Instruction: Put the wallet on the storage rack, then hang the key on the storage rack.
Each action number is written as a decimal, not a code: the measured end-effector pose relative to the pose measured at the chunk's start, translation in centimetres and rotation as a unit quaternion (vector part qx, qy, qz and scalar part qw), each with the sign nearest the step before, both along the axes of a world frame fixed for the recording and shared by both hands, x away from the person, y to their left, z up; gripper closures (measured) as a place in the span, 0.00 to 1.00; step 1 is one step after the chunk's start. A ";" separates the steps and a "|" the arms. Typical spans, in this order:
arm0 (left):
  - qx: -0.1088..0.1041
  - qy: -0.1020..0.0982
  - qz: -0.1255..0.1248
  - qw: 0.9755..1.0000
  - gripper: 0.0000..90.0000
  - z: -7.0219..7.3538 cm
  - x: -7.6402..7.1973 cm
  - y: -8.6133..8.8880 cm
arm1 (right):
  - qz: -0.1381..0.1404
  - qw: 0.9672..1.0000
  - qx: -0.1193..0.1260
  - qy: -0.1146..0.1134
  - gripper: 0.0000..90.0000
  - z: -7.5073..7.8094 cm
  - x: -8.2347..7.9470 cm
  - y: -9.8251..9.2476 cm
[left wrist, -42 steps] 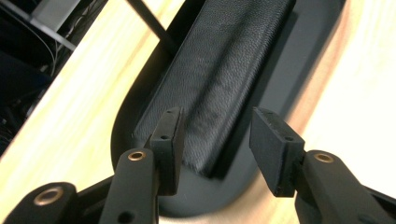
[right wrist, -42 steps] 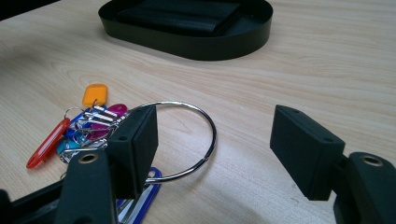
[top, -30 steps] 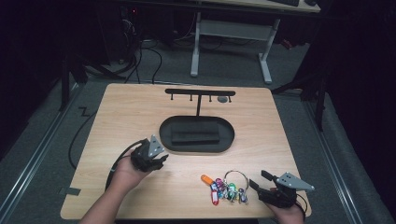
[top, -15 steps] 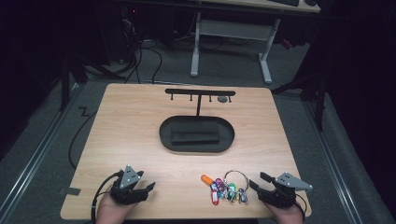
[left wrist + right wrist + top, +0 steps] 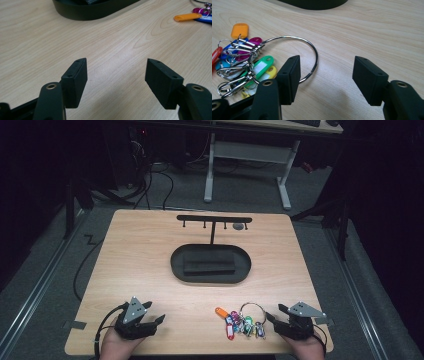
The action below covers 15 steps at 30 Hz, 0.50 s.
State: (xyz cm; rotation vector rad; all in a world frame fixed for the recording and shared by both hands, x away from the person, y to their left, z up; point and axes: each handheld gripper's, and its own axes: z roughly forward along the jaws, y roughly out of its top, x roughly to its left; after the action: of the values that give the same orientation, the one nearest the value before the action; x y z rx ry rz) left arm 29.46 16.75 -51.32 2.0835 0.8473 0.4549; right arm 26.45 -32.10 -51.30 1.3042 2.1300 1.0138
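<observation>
**Near the oval tray: key bunch flat on table, both grippers empty**

Beside the tray's (image 5: 210, 264) near edge, the key bunch (image 5: 241, 320) is laid flat. Right gripper (image 5: 274, 319) is held spread just beside it. Left gripper (image 5: 156, 321), jaws just opened, nothing between, is kept well apart.

Showing pale beech-toned wood grain across the tabletop (image 5: 140, 270). Sitting matte black: oval tray (image 5: 176, 265), T-shaped hook stand (image 5: 212, 227). Gleaming silver on the large key ring (image 5: 312, 50). Carrying tags in orange (image 5: 239, 30), magenta (image 5: 255, 40), blue (image 5: 227, 48), red (image 5: 215, 55), green with a white label (image 5: 263, 65), yellow (image 5: 271, 72). Wearing black throughout, grey plate on top: left gripper (image 5: 159, 321), right gripper (image 5: 271, 316). Lying dark grey beneath: carpeted floor (image 5: 45, 285).
</observation>
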 end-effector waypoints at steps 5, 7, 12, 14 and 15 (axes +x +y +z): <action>0.010 0.011 0.005 1.000 0.39 -0.4 0.4 0.1 | 0.010 1.000 -0.012 0.021 0.42 0.7 0.3 0.7; 0.002 0.008 0.009 1.000 0.39 -0.3 0.6 0.4 | 0.009 0.999 -0.027 0.039 0.40 1.2 0.5 1.0; -0.018 0.019 0.016 1.000 0.38 -0.3 1.0 0.9 | 0.014 0.997 -0.042 0.061 0.42 2.0 1.1 1.4; -0.031 0.022 0.020 0.999 0.38 -0.3 0.9 1.0 | 0.016 0.996 -0.050 0.076 0.42 2.2 1.3 1.7; -0.027 0.021 0.019 0.999 0.38 -0.2 0.9 1.0 | 0.018 0.995 -0.056 0.084 0.42 2.2 1.4 1.9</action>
State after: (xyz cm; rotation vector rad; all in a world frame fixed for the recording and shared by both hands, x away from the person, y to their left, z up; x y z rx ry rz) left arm 30.33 17.76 -51.57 2.0367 0.9146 0.4048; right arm 27.89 -30.25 -49.08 1.3436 2.3066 0.8099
